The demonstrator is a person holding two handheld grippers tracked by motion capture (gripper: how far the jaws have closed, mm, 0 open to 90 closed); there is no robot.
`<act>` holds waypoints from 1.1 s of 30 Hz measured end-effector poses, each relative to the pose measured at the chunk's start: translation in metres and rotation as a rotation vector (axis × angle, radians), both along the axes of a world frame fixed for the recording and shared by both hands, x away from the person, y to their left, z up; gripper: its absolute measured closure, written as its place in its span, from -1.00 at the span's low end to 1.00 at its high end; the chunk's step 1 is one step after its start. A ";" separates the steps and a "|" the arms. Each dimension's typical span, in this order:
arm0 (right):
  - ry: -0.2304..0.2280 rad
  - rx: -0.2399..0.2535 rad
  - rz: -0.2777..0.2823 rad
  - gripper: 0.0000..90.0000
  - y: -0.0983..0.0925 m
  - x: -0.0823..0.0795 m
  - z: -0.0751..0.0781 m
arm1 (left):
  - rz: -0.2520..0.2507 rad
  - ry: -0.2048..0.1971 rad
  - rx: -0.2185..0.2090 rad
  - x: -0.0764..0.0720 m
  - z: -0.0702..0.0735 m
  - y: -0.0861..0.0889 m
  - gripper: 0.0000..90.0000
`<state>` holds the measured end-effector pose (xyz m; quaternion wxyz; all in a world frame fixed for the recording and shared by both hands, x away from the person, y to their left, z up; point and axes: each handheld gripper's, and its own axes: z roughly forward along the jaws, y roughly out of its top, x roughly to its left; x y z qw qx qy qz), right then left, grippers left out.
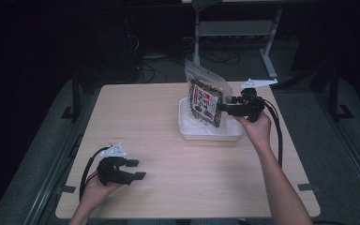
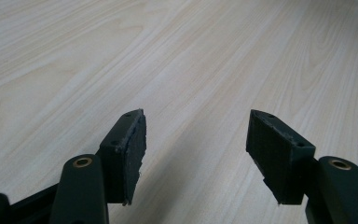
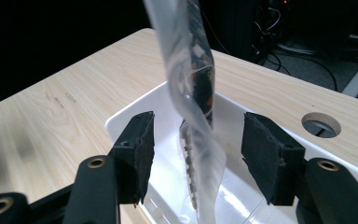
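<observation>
Right of centre in the high view, the clear snack bag (image 1: 206, 96) stands upright in the white tray (image 1: 187, 131), and the right gripper (image 3: 196, 140) has its jaws spread either side of it, pads off the plastic. Lower left, the left gripper (image 1: 137, 169) sits with jaws apart over bare table (image 1: 168, 187), nothing between them.

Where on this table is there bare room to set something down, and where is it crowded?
Bare wood runs across the table left of the white tray, and along the near edge between the left gripper and the person's right forearm. It is crowded at the far right: the snack bag stands in the tray, with the right gripper at it.
</observation>
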<state>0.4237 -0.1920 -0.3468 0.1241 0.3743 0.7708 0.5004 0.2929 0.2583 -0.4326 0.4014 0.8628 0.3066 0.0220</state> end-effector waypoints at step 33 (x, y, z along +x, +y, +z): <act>0.040 0.034 -0.006 -0.14 -0.034 -0.034 -0.009 | 0.002 0.000 0.011 0.001 -0.001 -0.003 -0.25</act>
